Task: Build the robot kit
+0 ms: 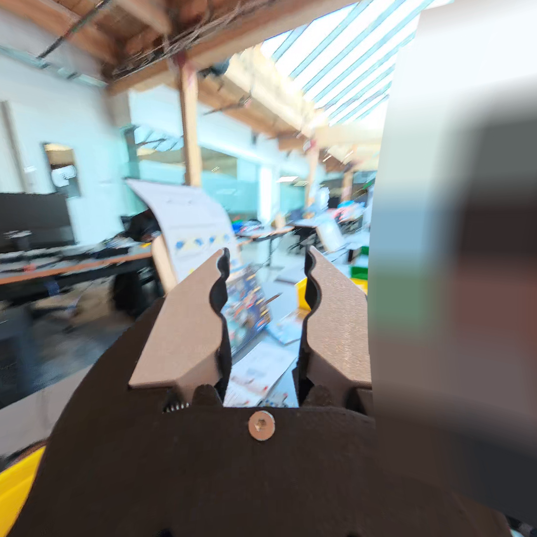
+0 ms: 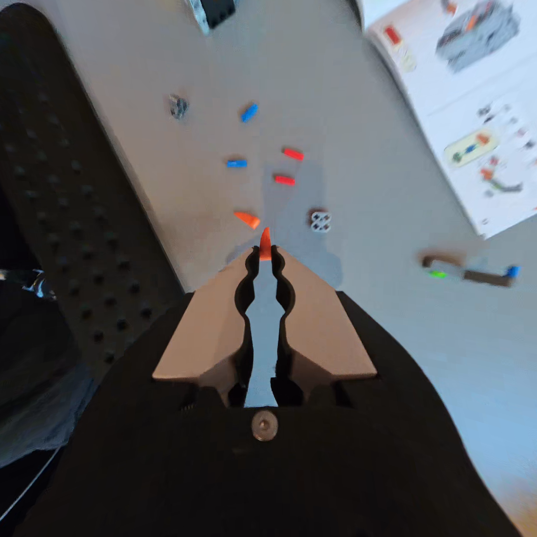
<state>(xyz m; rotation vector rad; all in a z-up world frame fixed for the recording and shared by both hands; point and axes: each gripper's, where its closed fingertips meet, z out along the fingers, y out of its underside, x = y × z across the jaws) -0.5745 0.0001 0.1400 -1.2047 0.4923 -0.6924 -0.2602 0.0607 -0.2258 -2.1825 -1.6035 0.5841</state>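
Note:
My right gripper [image 2: 265, 249] is shut on a small orange pointed piece [image 2: 265, 244], held at the fingertips above a grey table [image 2: 363, 203]. Just beyond lie a second orange pointed piece [image 2: 248, 219], two red pieces [image 2: 293, 153] [image 2: 284, 180], two blue pieces [image 2: 249, 112] [image 2: 236, 163] and a white-grey square connector [image 2: 320, 222]. My left gripper [image 1: 266, 258] is open and empty, raised and pointing out across the room. Below its fingers lie a colourful box [image 1: 247, 308] and paper sheets [image 1: 255, 374] on the table.
An open instruction booklet [image 2: 465, 116] lies at the right. A brown beam assembly with green and blue parts [image 2: 470, 271] lies right of the gripper. A black studded plate [image 2: 72, 218] stands at the left. Yellow bins [image 1: 302, 293] [image 1: 14, 488], a standing white sheet [image 1: 191, 226] and a large blurred patch [image 1: 465, 261] show in the left view. There is about 50 cm between the tips of the two grippers. To reach the white-grey square connector [image 2: 320, 222] in a straight line is about 5 cm for my right fingers, about 50 cm for my left.

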